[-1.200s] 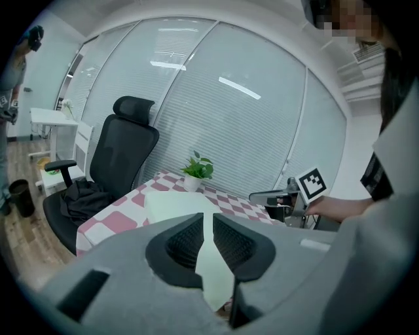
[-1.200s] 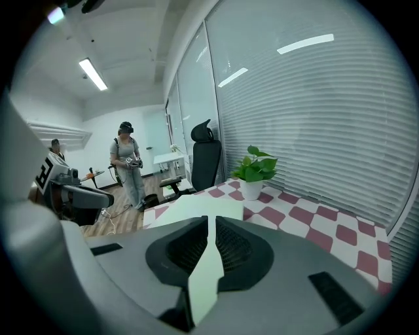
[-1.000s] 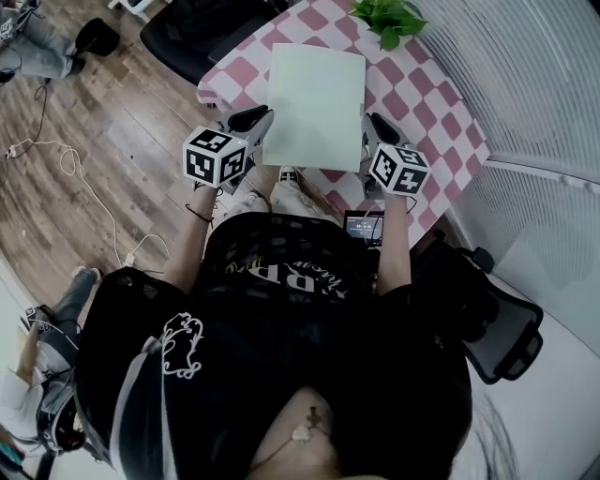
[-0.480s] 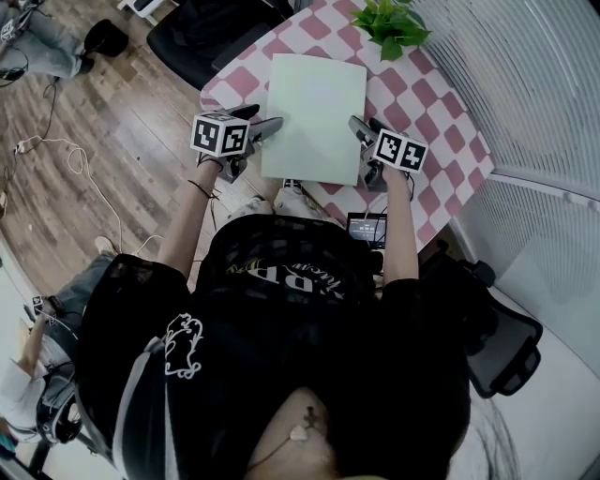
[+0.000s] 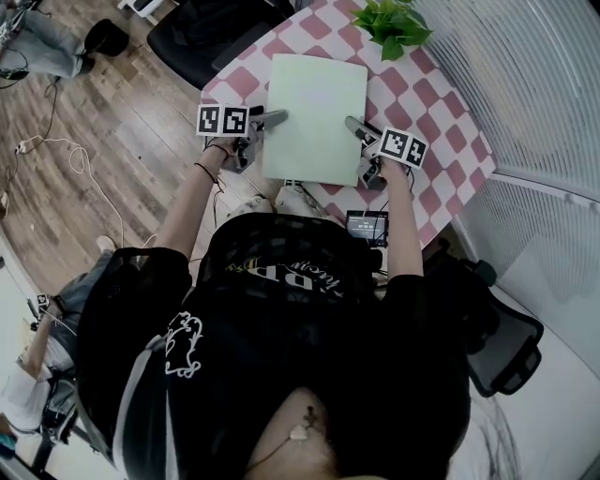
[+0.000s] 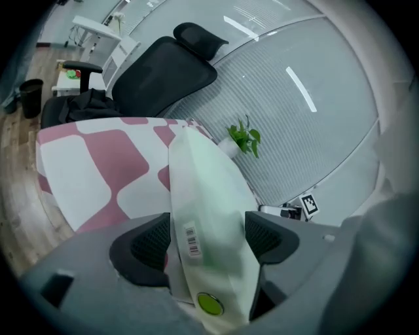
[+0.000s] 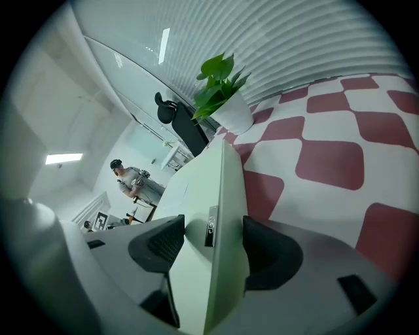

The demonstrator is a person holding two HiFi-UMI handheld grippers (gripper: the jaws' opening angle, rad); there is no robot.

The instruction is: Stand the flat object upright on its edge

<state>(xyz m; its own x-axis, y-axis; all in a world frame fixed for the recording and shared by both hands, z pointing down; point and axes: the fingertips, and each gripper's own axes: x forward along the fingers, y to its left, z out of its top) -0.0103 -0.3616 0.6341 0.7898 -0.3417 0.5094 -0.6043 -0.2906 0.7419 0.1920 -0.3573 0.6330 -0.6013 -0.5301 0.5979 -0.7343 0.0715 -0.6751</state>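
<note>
A pale green flat board (image 5: 314,117) shows its broad face upward over the pink-and-white checked table (image 5: 412,103), its near end past the table's edge. My left gripper (image 5: 272,119) is at its left edge and my right gripper (image 5: 356,127) at its right edge. In the left gripper view the board (image 6: 209,196), with a barcode label and a green dot, runs between the jaws, which are opening. The right gripper view shows the board's thin edge (image 7: 229,196) between that gripper's jaws, also opening. Whether the board rests on the table I cannot tell.
A potted green plant (image 5: 392,23) stands at the table's far side. A black office chair (image 5: 202,33) is beyond the table's left corner. A small screen (image 5: 364,227) sits by my right forearm. A white cable (image 5: 75,173) lies on the wooden floor. A person (image 7: 131,180) stands far off.
Both grippers have moved forward over the table with the board, which now looks smaller and lower. Their marker cubes have turned, and the jaws stand wider on the board's edges.
</note>
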